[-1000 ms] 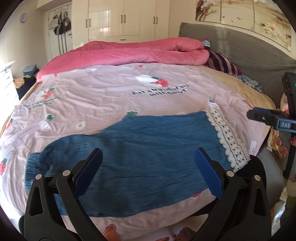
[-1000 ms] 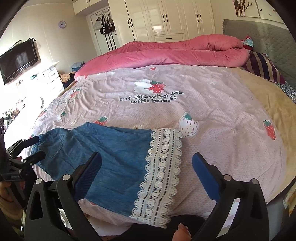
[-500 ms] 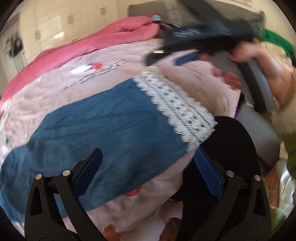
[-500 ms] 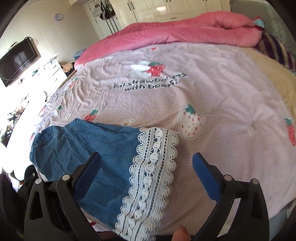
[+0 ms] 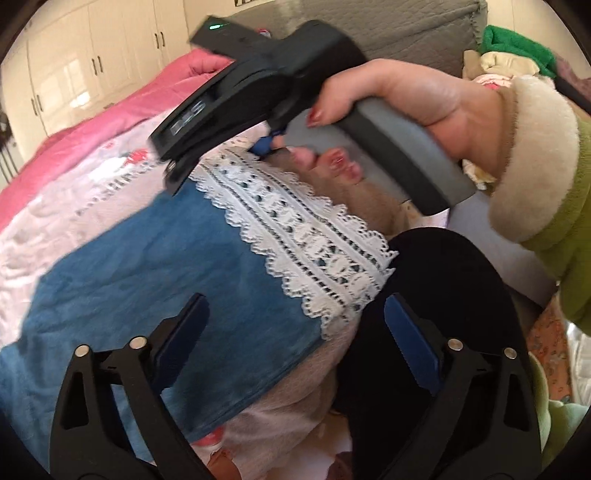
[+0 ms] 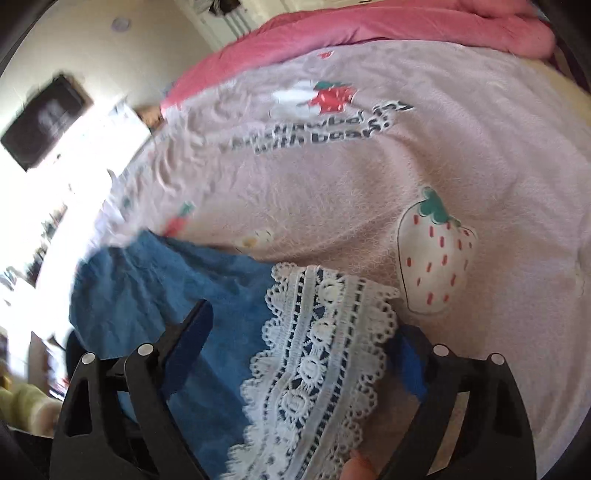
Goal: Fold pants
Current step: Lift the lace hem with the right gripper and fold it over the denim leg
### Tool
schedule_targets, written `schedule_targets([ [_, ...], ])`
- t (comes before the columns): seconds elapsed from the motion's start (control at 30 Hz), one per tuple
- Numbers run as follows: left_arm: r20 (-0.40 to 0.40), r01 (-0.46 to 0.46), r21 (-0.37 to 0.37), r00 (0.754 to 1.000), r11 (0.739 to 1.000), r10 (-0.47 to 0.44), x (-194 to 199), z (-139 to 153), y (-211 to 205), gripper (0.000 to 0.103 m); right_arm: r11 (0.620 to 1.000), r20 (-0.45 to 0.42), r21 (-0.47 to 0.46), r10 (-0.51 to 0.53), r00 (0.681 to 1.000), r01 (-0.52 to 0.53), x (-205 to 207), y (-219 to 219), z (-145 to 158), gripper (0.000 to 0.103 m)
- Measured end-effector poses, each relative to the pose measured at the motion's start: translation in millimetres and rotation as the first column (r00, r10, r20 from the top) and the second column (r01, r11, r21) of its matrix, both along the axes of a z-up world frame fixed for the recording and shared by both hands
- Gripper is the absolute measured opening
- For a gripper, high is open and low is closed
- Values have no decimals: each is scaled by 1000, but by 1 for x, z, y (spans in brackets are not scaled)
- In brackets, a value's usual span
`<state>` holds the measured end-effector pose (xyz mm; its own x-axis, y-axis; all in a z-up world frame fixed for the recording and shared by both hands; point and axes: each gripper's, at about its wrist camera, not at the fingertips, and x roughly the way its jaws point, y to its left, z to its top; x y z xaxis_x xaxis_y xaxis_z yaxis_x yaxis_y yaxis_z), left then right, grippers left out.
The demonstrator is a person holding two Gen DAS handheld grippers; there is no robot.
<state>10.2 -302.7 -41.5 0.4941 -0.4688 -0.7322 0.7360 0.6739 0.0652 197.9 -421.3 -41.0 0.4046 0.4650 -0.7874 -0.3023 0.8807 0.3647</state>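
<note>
A: While the pants lie flat on the pink strawberry quilt, near the near edge of the bed, where's the lace?

B: White lace hem at the right end of the blue denim. Waist end runs off left.

A: Left gripper?

B: Over the near edge of the denim, jaws wide but closing. Left pad above blue cloth, right pad above something black past the hem. Not pressing cloth that I can see.

A: Right gripper?

B: Also closing. The lace hem sits between its jaws; the right pad is partly behind the lace edge. Pads not pinching yet, still spread.

A: Seen from the left view?

B: Yes, a hand in a green sleeve with a cream cuff holds its grey handle, fingertip at the far end of the lace. Blurry.

A: Further out?

B: Pink duvet bunched at the far side, white wardrobes behind, a dark screen on the left wall.
</note>
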Motion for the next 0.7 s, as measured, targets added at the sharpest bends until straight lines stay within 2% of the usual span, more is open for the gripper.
schedule_targets([
  [0.03, -6, 2, 6, 1000, 1000, -2, 1, -4, -2, 86, 1000, 1, -12, 2, 1000, -2, 0, 2, -2, 80],
  [0.1, -15, 11, 12, 1000, 1000, -11, 1, -9, -4, 83, 1000, 5, -3, 12, 1000, -12, -1, 4, 1, 58],
  [0.13, -23, 15, 17, 1000, 1000, -15, 1, -13, -5, 82, 1000, 17, 13, 22, 1000, -22, -3, 5, 5, 56],
  [0.2, -24, 6, 30, 1000, 1000, -5, 3, -17, -4, 80, 997, 51, 39, 71, 996, -73, -10, 9, 17, 42],
  [0.27, -27, -2, 32, 1000, 999, 3, 5, -21, -3, 78, 994, 71, 35, 99, 993, -102, -14, 15, 25, 42],
  [0.33, -21, -2, 28, 1000, 1000, 2, 4, -22, -3, 78, 996, 63, -16, 91, 994, -90, -10, 17, 22, 42],
  [0.37, -13, 6, 33, 1000, 999, -5, 2, -22, -4, 78, 996, 37, -37, 80, 996, -79, -7, 15, 16, 45],
  [0.43, 0, 21, 41, 1000, 999, -21, -4, -21, -6, 74, 998, -3, -23, 62, 998, -62, -2, 9, 7, 52],
  [0.47, 8, 30, 46, 1000, 999, -31, -6, -21, -8, 72, 998, -13, -26, 52, 999, -53, -2, 7, 4, 62],
  [0.5, 13, 38, 50, 999, 998, -38, -6, -20, -10, 70, 999, -29, -19, 41, 999, -42, -1, 3, 0, 63],
  [0.63, 22, 66, 60, 997, 996, -68, -9, -21, -21, 65, 999, -36, 15, 30, 999, -30, -3, -2, -6, 62],
  [0.7, 56, 85, 93, 994, 992, -90, -12, -23, -31, 63, 1000, -44, 16, 24, 999, -23, -2, -1, -7, 56],
])
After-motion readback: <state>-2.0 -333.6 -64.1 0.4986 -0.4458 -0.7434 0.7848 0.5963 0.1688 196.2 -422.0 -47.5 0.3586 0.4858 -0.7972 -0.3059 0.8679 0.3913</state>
